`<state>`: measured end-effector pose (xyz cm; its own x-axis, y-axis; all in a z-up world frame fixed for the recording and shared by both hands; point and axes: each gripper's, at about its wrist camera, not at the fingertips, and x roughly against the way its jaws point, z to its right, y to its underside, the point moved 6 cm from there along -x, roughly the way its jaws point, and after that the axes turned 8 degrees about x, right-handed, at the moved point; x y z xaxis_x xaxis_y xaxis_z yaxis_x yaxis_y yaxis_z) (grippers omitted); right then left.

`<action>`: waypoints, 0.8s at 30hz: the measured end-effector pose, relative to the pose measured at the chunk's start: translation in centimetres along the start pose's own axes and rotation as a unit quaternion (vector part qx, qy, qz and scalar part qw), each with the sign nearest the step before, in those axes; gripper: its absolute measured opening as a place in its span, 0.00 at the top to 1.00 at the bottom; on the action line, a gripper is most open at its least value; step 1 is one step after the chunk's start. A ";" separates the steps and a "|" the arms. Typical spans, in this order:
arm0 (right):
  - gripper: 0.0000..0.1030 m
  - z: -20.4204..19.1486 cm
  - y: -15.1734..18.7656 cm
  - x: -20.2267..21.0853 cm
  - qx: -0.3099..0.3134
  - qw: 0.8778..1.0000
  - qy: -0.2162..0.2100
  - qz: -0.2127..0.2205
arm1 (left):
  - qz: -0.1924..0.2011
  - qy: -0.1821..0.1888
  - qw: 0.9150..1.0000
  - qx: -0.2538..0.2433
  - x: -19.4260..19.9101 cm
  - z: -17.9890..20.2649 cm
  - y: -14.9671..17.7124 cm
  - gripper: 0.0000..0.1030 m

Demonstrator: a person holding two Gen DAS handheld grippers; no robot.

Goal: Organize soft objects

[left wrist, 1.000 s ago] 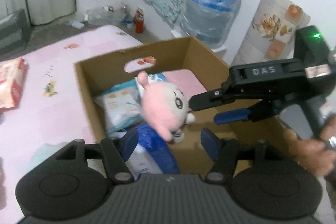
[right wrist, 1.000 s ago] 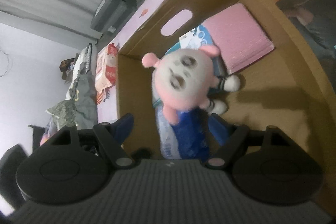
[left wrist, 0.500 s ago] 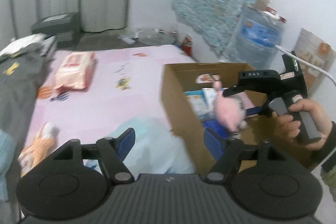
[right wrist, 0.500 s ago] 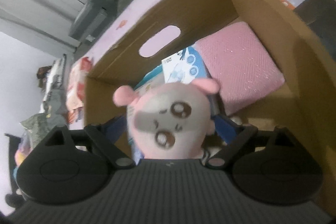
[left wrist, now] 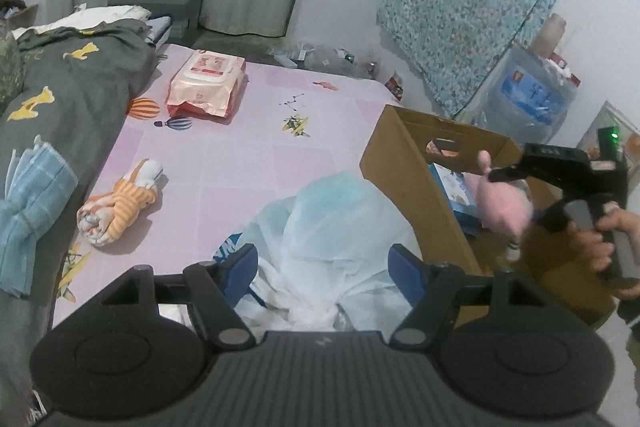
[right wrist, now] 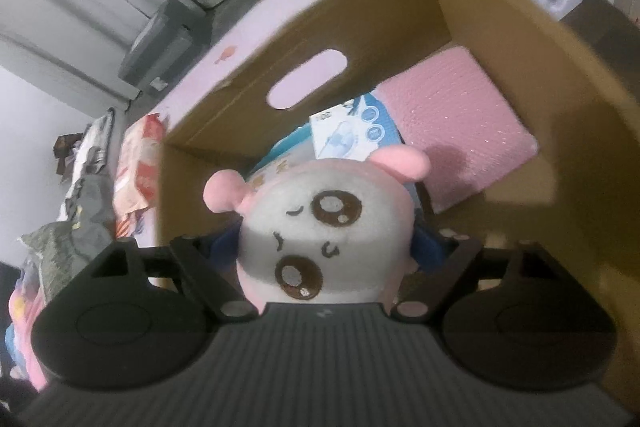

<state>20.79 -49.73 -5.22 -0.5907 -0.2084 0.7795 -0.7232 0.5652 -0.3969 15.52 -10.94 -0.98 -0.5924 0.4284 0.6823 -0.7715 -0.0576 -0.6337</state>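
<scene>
Plush toy [right wrist: 320, 239] fills lower centre of right wrist view, wedged between right claw [right wrist: 324, 251] pads, jaws just closing, above cardboard box [right wrist: 500, 39].

Between the right claw's [right wrist: 326, 251] matt black plastic arms sits a plush toy [right wrist: 320, 239], soft and fuzzy, with stitched eyes. Beyond it, the box [right wrist: 520, 39] is plain matt brown cardboard; inside lie a pink pad [right wrist: 460, 119] with a nubbly weave and a glossy printed pack [right wrist: 352, 135]. Between the left claw's [left wrist: 322, 269] smooth blue pads [left wrist: 402, 267] is a thin, crinkled, translucent white bag [left wrist: 320, 223]. Further off, the sheet [left wrist: 248, 155] is smooth printed cloth, and the wipes pack [left wrist: 206, 83] is shiny plastic film.
</scene>
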 end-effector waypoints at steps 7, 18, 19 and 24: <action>0.15 1.9 2.7 -1.3 -0.005 0.999 0.045 -0.028 | 0.005 -0.007 1.000 0.001 0.8 -0.9 1.0 0.29; 0.10 3.3 4.1 -0.4 -0.049 0.996 0.051 -0.051 | 0.022 -0.020 1.000 -0.002 2.5 -2.3 1.1 0.29; 0.10 3.1 4.1 0.4 -0.047 0.997 0.051 -0.042 | 0.023 -0.022 0.999 -0.003 2.6 -2.4 1.1 0.29; 0.10 0.1 4.1 4.9 -0.020 1.000 0.013 0.016 | 0.042 -0.056 0.997 -0.021 4.0 -3.3 1.3 0.29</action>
<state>14.92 -48.48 -3.04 -0.6038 -0.1682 0.7792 -0.6882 0.6034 -0.4030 12.89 -6.34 -0.29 -0.6782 0.3210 0.6611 -0.7091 -0.0494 -0.7034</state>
